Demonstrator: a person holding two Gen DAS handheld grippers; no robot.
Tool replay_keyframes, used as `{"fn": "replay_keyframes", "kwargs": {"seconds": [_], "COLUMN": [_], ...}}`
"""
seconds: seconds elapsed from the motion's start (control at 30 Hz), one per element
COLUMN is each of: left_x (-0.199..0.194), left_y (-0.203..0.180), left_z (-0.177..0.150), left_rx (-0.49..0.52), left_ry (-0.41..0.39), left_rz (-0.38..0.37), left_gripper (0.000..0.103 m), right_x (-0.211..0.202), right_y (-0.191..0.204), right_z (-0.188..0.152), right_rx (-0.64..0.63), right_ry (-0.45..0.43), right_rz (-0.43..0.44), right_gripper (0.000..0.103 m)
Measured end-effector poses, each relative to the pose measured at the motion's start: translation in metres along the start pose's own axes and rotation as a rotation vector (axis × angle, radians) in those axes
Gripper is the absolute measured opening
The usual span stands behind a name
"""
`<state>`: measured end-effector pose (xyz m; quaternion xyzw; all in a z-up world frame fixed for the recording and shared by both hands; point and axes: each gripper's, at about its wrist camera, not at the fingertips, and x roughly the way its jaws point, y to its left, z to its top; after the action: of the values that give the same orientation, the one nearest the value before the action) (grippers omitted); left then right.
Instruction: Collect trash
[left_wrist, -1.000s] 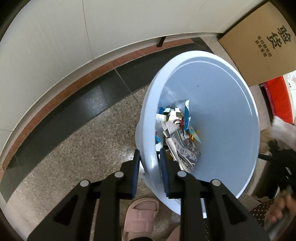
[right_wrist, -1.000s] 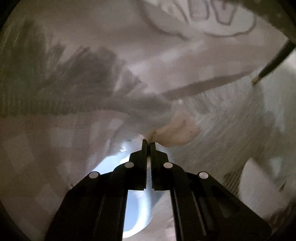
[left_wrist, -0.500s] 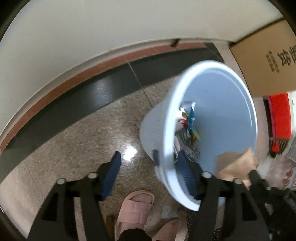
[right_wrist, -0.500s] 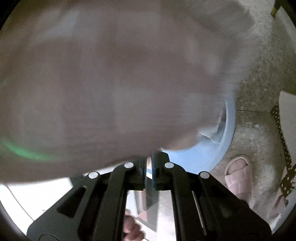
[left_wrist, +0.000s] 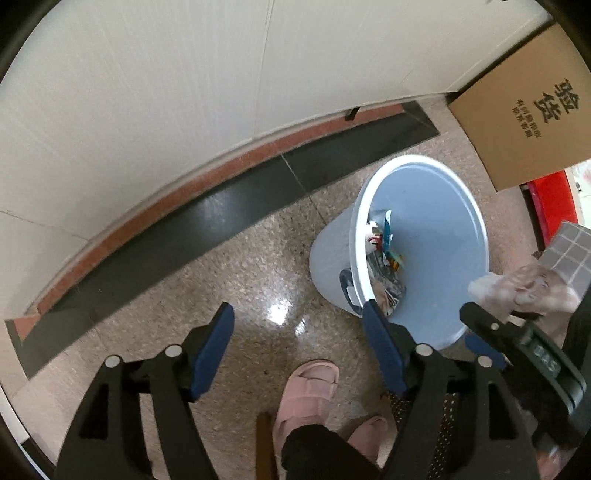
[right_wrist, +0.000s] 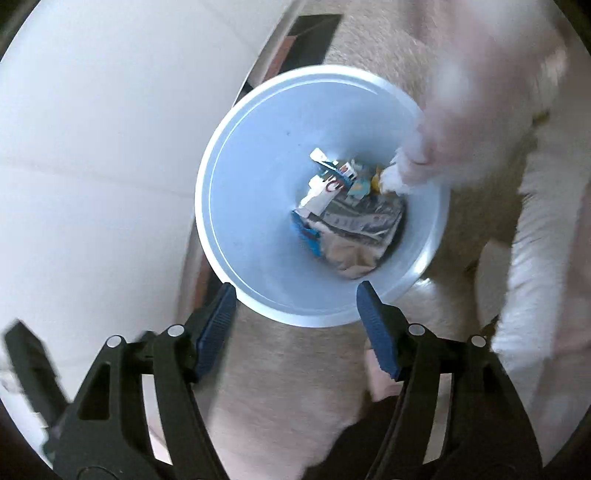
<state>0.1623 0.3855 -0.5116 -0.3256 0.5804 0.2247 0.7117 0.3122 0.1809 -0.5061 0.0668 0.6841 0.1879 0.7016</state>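
Floor: speckled stone along a white wall (left_wrist: 147, 92).
Bin: pale blue bin (left_wrist: 447, 254) upright, wrappers inside.
Trash: pale crumpled plastic bag (right_wrist: 472, 122), blurred, over the bin's far rim, ahead-right of the right gripper (right_wrist: 295, 314).
Jaws: both opening, nothing between; left gripper (left_wrist: 299, 343) over floor beside the bin.
Nearer: right.

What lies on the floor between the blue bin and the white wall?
In the left wrist view, only bare floor: speckled tile beside the blue bin, then a dark tile band and a reddish strip under the white wall.
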Motion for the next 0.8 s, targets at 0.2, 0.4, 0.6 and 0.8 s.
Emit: {"fn": "replay_keyframes", "kwargs": {"seconds": [0.2,0.4,0.6,0.8], "left_x": [-0.057,-0.153,-0.255,-0.349], "left_y": [-0.002,-0.027,-0.064,-0.112], "left_z": [0.0,0.002,-0.011,-0.055], "left_rx": [0.023,0.081,0.164,0.284], "left_ry": [-0.068,-0.246,-0.42,-0.569], "left_rz": [-0.01,-0.069,-0.122,-0.191], "left_gripper": [0.071,0.072,0.075,0.08], "right_x": [-0.041,-0.139,-0.256,-0.374], "right_y": [0.069,0.116,0.115,0.091], "right_z": [-0.032,-0.048,-0.067,-0.109], "right_rx": [-0.35,-0.476,-0.423,-0.375], "right_ry": [-0.097,-0.318,-0.536,-0.717], "right_rz": [-0.113,-0.154,-0.132,-0.123], "right_gripper": [0.067,0.069,0.074,0.084]}}
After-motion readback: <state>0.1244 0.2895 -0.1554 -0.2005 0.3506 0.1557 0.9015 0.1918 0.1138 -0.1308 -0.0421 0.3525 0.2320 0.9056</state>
